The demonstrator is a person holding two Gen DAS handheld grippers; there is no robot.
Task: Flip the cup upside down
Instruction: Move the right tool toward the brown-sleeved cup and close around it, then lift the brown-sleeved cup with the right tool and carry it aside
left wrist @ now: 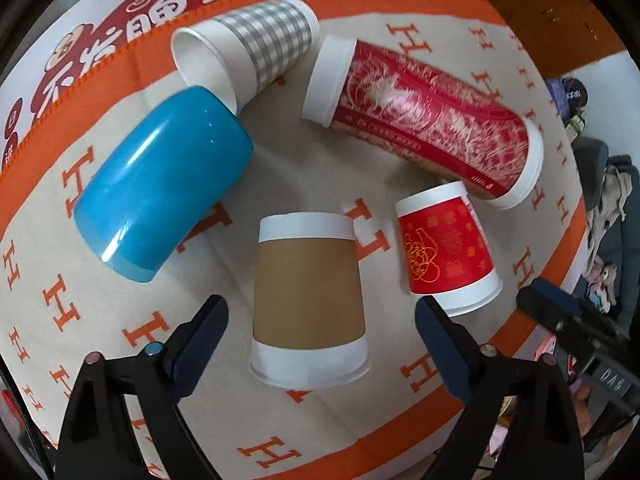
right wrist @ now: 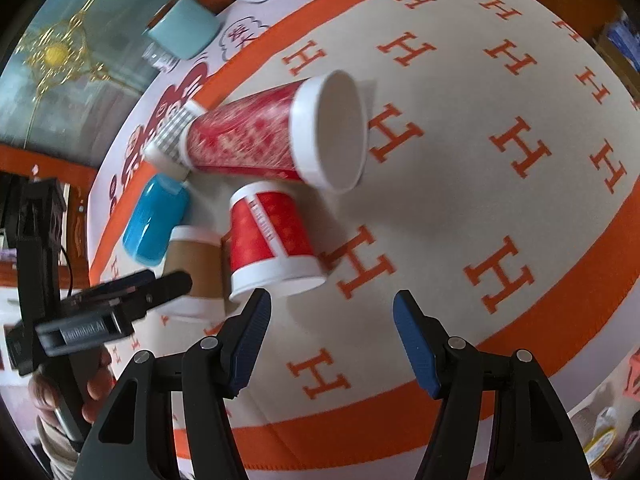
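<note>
Your left hand-held gripper [left wrist: 320, 316] hovers, jaws apart, over the inverted brown cup [left wrist: 308, 300]. The right hand-held gripper [right wrist: 332, 312], beside it, is also spread and empty. Next, judge which lying cup needs upending.

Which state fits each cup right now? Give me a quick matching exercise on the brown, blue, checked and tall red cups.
Things:
1. brown cup
2. blue cup
3. checked cup
4. tall red cup

States:
A. on its side, open mouth towards the right hand-held gripper's camera
B. standing upside down between the left hand-held gripper's open fingers
C. lying glossy, next to the checked cup's mouth
D. on its side, rim touching the blue cup

Pairs: 1-B, 2-C, 3-D, 4-A
</note>
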